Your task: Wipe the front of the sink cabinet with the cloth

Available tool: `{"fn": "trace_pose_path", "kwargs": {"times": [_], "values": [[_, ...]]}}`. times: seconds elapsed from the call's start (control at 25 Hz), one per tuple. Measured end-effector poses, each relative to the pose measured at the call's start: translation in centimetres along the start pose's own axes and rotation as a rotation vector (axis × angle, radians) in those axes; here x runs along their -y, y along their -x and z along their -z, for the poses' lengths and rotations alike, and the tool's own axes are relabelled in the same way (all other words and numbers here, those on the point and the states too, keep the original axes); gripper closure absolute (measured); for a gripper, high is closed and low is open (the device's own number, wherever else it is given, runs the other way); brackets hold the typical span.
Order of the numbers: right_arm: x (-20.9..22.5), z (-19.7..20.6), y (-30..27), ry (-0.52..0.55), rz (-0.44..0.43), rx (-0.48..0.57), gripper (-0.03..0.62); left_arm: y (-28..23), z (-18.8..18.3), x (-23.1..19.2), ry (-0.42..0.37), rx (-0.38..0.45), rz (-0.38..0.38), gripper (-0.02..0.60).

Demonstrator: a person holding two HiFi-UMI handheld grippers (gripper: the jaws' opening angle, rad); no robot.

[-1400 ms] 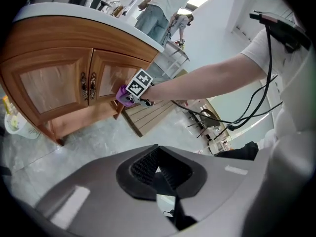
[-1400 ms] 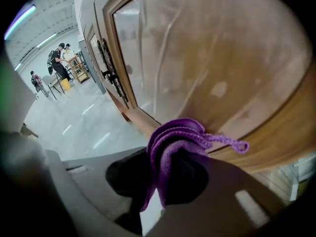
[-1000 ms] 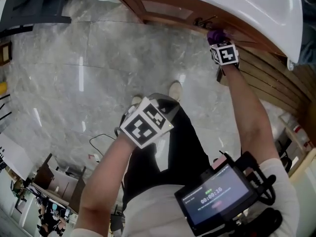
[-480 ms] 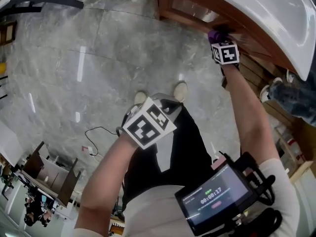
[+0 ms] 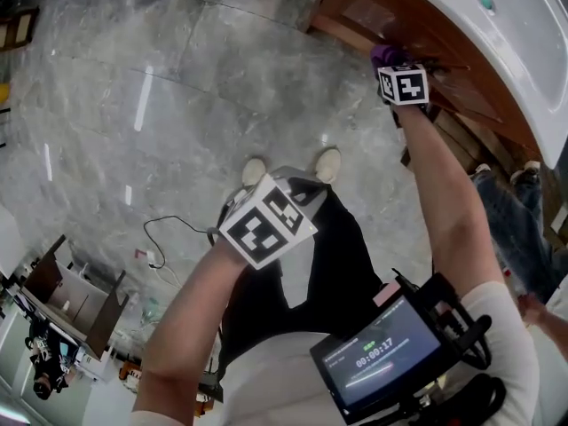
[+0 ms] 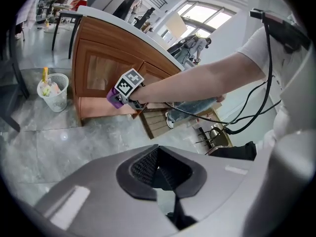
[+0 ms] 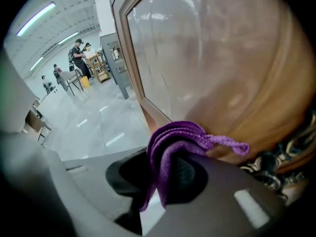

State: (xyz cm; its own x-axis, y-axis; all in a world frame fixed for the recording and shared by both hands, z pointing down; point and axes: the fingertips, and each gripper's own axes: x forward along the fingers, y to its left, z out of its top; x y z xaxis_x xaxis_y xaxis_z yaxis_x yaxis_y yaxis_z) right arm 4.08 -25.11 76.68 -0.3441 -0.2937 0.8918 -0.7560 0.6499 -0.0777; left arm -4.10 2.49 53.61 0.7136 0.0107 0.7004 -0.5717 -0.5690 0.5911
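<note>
Nearest, the left tongs hang low in front of the person's legs, their jaws drawn together on nothing (the left gripper view shows only a dark slit between the pads). Beneath them lie the grey marble floor and the person's 2 pale shoes.

Farther out, at the end of the outstretched right arm, the right tongs are clamped on a folded purple cloth. The cloth sticks out past the jaw tips, with a loose loop trailing to its right. Its folded edge lies against the brown wooden front of the sink cabinet, just beside the frame of a panelled door that fills the space up and left of the right tongs.

Above the right tongs, the white sink overhangs the cabinet. By the cabinet's far corner, well apart from both tongs, a white mesh wastebasket stands on the floor.
</note>
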Motion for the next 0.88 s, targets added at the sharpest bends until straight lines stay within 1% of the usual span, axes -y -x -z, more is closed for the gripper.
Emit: {"fn": "trace_pose_path", "kwargs": {"times": [0.32,0.68,0.88], "values": [[-4.7,-4.3,-2.0,0.098,-0.038,-0.003,0.507,2.9,1.8,-1.2,0.05,0.056,-0.03,0.575],[-11.5,-11.6,-3.8,0.221,-0.09,0.035,0.507,6.5,5.0,-2.6,0.114,0.108,-0.066,0.575],[-14.2,-13.6,-4.5,0.278,-0.106,0.038,0.507,8.0,6.7,-3.4,0.142,0.137,-0.089,0.575]]}}
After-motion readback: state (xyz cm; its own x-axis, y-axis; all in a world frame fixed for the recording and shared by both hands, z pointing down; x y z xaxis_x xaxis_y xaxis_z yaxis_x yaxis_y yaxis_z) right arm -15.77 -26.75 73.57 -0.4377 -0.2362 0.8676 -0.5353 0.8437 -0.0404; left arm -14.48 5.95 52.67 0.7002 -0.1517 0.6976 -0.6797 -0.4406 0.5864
